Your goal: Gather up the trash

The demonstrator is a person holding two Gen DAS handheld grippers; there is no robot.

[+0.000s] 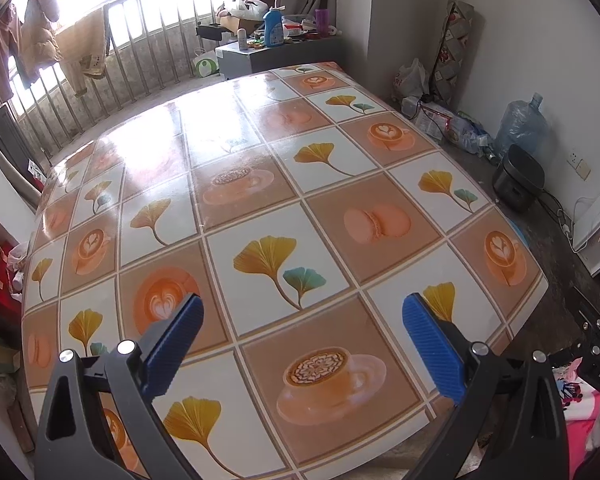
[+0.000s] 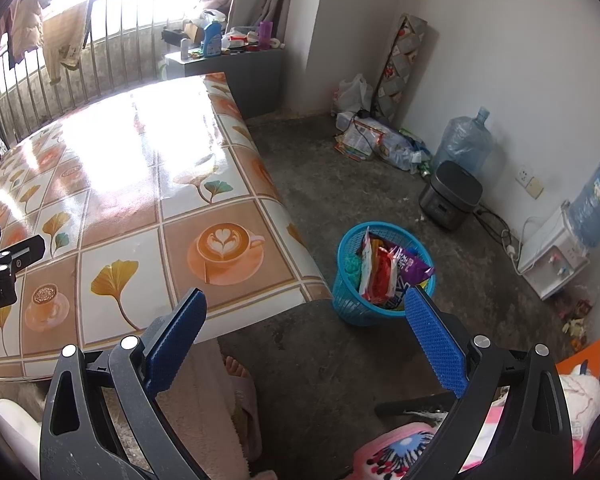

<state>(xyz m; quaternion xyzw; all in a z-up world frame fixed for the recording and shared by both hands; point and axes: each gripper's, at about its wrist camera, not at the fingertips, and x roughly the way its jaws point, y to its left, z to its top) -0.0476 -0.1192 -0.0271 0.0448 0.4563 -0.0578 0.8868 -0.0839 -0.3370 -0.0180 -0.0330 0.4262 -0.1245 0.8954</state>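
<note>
Glossy patterned oilcloth, printed with ginkgo leaves, macarons and coffee cups, covers the whole tabletop (image 1: 260, 184) in the left wrist view, and I see nothing lying on it from its near edge to its far edge. The left gripper (image 1: 302, 336) hangs over the near edge with its blue ribbed pads (image 1: 432, 340) spread wide and nothing between them. Off the tabletop's right edge there is clutter along the wall: bags, a large clear water jug (image 1: 520, 124) and a black cooker (image 1: 518, 178).

From the right wrist view, the right gripper (image 2: 306, 332) is likewise wide apart and empty, held past the tabletop's near right corner, above bare concrete floor. The round blue plastic mesh basket (image 2: 350, 300) stands on the floor just off that corner, and colourful snack wrappers (image 2: 384, 272) stick up out of it.

Judging by this, the collecting looks essentially done: the wrappers are in the basket and neither gripper carries anything. Loose bits by the right-hand wall may or may not count as part of the job.
</note>
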